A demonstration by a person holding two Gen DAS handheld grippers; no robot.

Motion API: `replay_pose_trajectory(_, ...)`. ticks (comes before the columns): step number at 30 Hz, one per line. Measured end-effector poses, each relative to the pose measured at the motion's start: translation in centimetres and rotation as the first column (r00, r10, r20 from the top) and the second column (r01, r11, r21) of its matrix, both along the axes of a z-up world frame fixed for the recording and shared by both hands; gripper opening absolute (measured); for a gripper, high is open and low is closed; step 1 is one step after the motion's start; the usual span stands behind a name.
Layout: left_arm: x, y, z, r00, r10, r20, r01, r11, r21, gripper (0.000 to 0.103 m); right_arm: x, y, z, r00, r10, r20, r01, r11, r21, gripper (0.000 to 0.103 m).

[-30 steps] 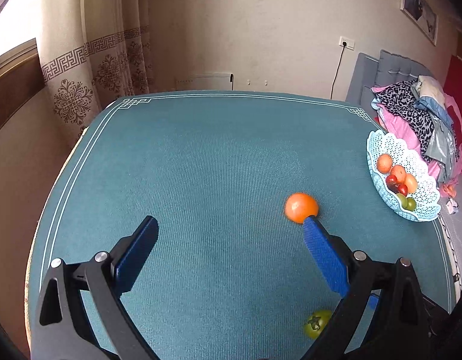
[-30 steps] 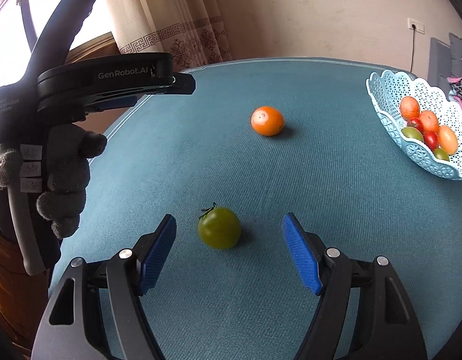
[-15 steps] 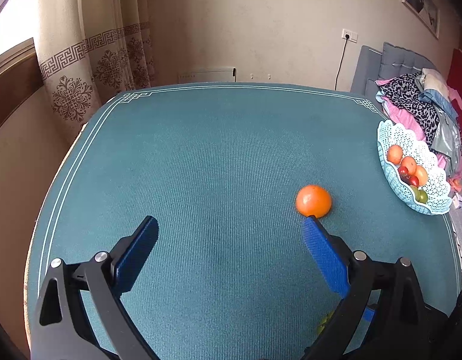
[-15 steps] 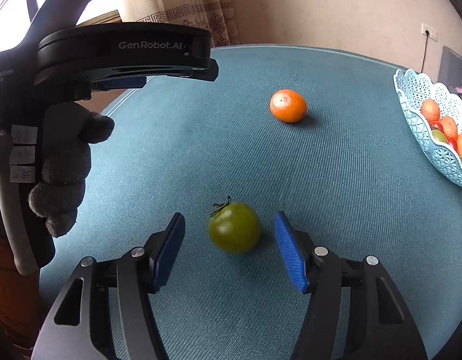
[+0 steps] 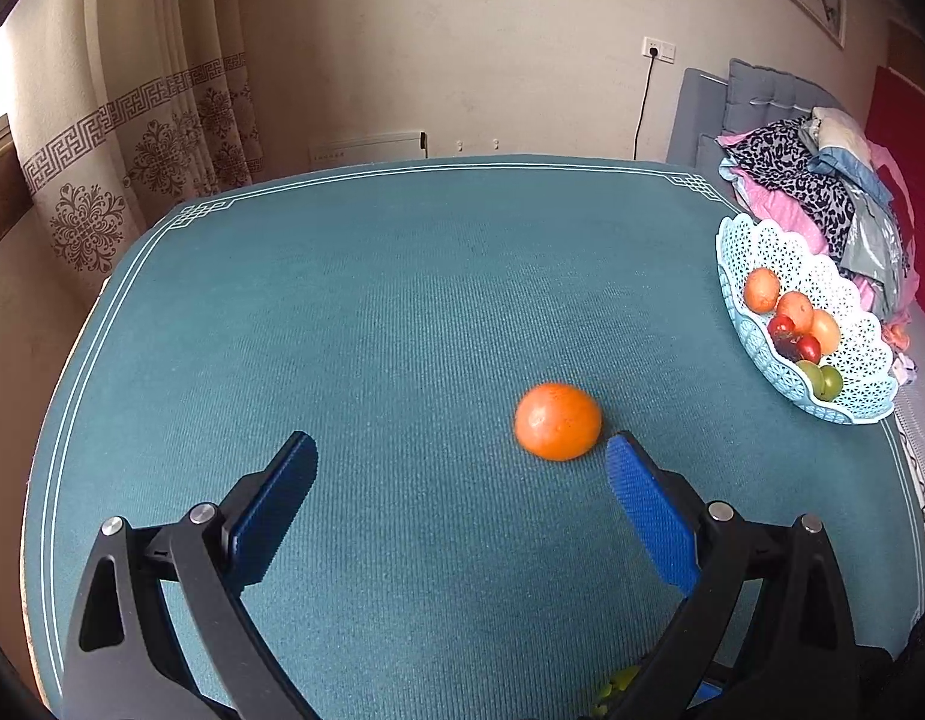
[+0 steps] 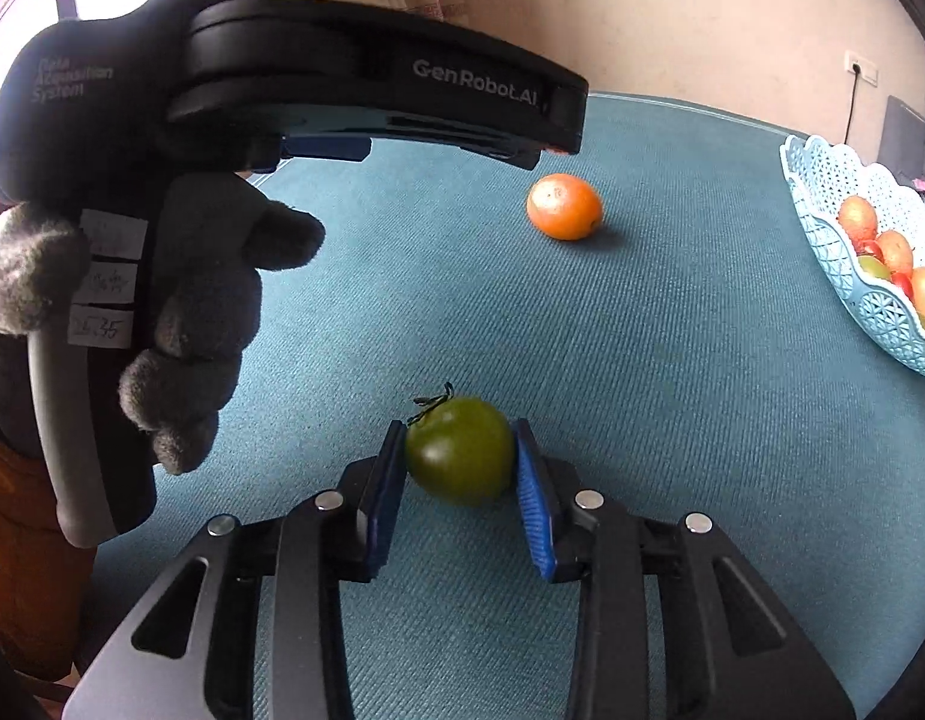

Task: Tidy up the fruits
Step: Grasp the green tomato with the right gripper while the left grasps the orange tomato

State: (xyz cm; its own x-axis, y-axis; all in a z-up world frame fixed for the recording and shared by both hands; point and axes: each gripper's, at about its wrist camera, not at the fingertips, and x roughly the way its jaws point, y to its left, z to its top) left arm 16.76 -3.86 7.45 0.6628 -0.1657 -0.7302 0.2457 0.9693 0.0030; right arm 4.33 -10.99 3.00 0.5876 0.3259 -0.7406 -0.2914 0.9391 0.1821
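My right gripper (image 6: pixel 456 447) is shut on a green tomato (image 6: pixel 461 450) that rests on the teal table; both blue pads touch its sides. An orange (image 6: pixel 564 206) lies farther out on the table; in the left wrist view the orange (image 5: pixel 557 429) sits just ahead of the right blue fingertip (image 5: pixel 624 456). My left gripper (image 5: pixel 459 459) is open and empty above the table. A light blue lattice basket (image 5: pixel 756 240) with several fruits stands at the right edge, also in the right wrist view (image 6: pixel 822 180).
The left gripper's body and gloved hand (image 6: pixel 180 276) fill the left of the right wrist view. A pile of clothes (image 5: pixel 822 192) lies beyond the basket. Curtains (image 5: pixel 132 138) hang past the table's far left corner.
My right gripper moved forward around the green tomato and closed on it. My left gripper shifted so the orange now sits nearer its open fingers.
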Motion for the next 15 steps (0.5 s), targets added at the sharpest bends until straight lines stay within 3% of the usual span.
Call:
replay_pose_trajectory(8,1.4,-2.6,-1.3,0.999,-0.047,-0.020,0.048,0.999,0.022,0.097,-1.2,-3.1,0.1,0.998,-0.062,0.003,0.062,0.998,0.026,0.035)
replay_pose_trajectory(15,2.7,-4.1,-2.7,0.996,-0.062,-0.066,0.064,0.997,0.035,0.081,-1.8,-3.7,0.2,0.998,-0.067,0.001,0.067,0.997,0.046,0.035)
